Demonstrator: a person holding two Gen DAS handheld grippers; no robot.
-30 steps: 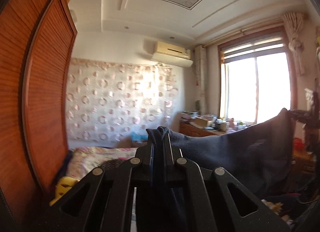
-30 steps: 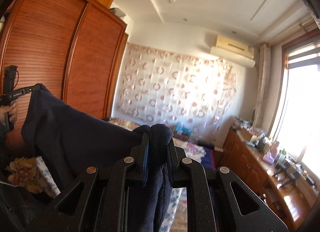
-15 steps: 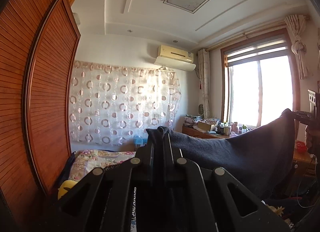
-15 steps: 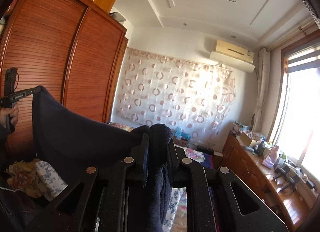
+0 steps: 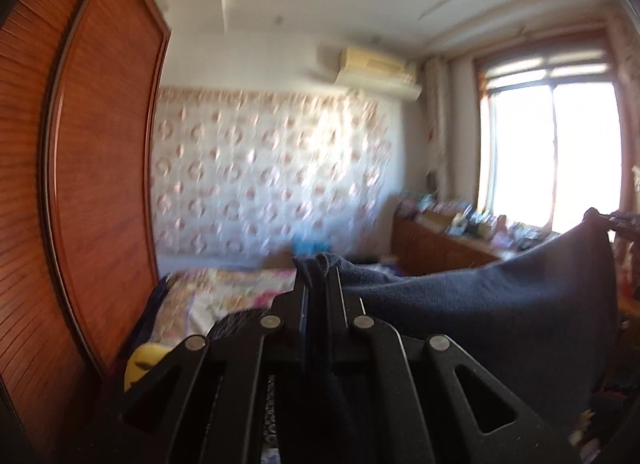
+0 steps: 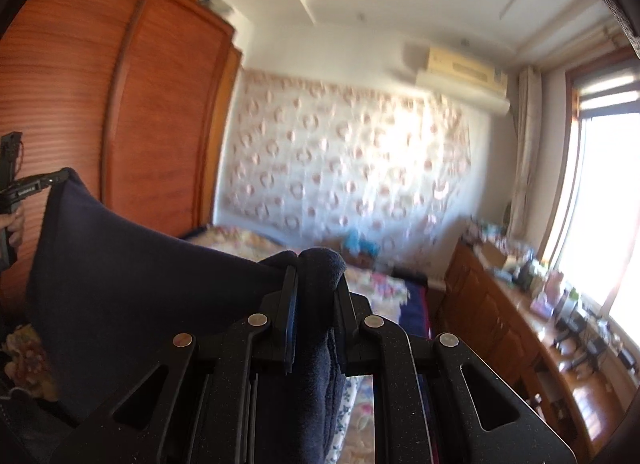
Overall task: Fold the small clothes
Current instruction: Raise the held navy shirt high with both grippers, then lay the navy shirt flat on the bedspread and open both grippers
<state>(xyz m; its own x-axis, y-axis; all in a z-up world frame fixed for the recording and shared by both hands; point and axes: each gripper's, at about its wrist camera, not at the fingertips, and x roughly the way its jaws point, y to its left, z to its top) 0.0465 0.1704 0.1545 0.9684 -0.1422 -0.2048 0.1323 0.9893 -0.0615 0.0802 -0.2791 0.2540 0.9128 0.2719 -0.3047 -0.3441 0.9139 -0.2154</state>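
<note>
Sunlit bedroom is showing behind the left gripper [image 5: 318, 276], whose jaws are clamping 1 corner of a dark navy garment [image 5: 500, 304] hanging above the bed [image 5: 224, 288]. Right view: the right gripper [image 6: 316, 276] is pinching a bunched corner, cloth sagging between both.

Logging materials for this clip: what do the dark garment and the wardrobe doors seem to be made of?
Dark garment: soft navy knit or fleece, judging by its fuzzy matte nap and limp sag.
Wardrobe doors: reddish-brown wood or wood veneer, semi-gloss, with fine horizontal slat lines; motion blur leaves this uncertain.
</note>
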